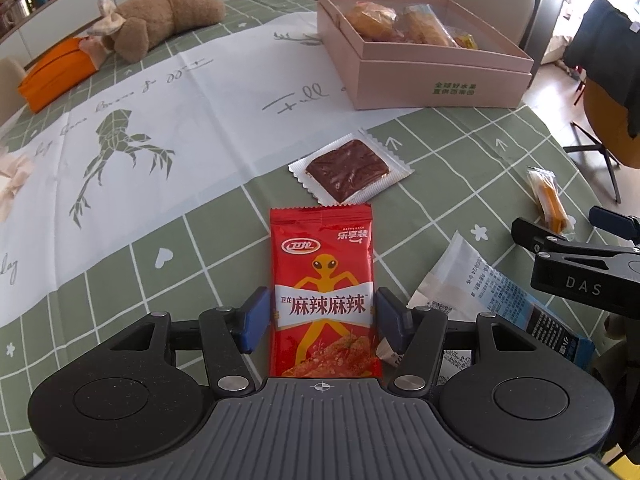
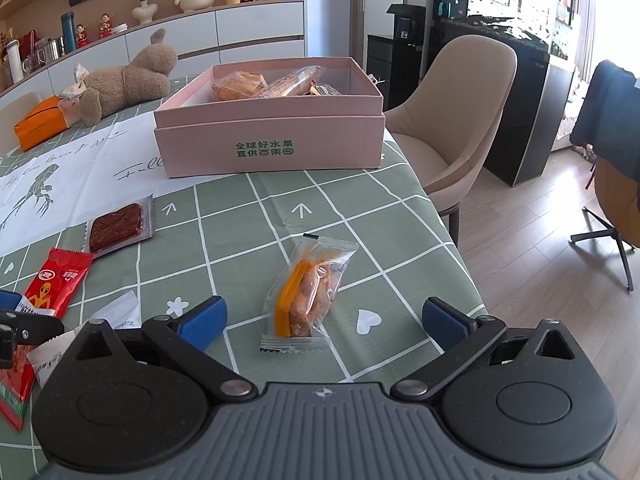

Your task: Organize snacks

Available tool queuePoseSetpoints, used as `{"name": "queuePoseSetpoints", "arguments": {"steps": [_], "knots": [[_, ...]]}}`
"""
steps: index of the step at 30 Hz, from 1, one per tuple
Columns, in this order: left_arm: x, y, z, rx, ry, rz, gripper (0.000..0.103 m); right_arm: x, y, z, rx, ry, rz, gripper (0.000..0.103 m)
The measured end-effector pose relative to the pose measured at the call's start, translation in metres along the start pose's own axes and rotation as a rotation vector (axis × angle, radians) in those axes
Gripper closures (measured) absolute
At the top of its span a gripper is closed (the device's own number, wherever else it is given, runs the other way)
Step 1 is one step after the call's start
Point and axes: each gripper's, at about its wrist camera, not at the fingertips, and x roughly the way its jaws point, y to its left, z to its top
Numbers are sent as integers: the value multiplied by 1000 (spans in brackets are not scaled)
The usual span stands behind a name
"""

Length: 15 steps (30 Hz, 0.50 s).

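The left gripper [image 1: 320, 320] jaws pinch the red snack bag [image 1: 322, 280]; lift it gently toward the pink box [image 1: 420, 60]. The right gripper [image 2: 324, 320] jaws gape, empty.

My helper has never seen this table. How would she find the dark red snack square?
Start at the pink box; nearer, left of it, lies the dark red square, beyond the red alien packet. Unlike its neighbours, its clear wrapper shows a flat reddish-brown slab.
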Motion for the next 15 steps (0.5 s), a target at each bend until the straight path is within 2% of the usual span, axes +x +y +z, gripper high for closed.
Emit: {"name": "queuePoseSetpoints", "arguments": {"steps": [11, 15], "knots": [[-13, 0, -19, -5, -8, -7, 45, 2, -1, 2, -56, 18, 59, 0], [-19, 3, -29, -19, -16, -25, 45, 5, 1, 12, -95, 84, 99, 1]]}}
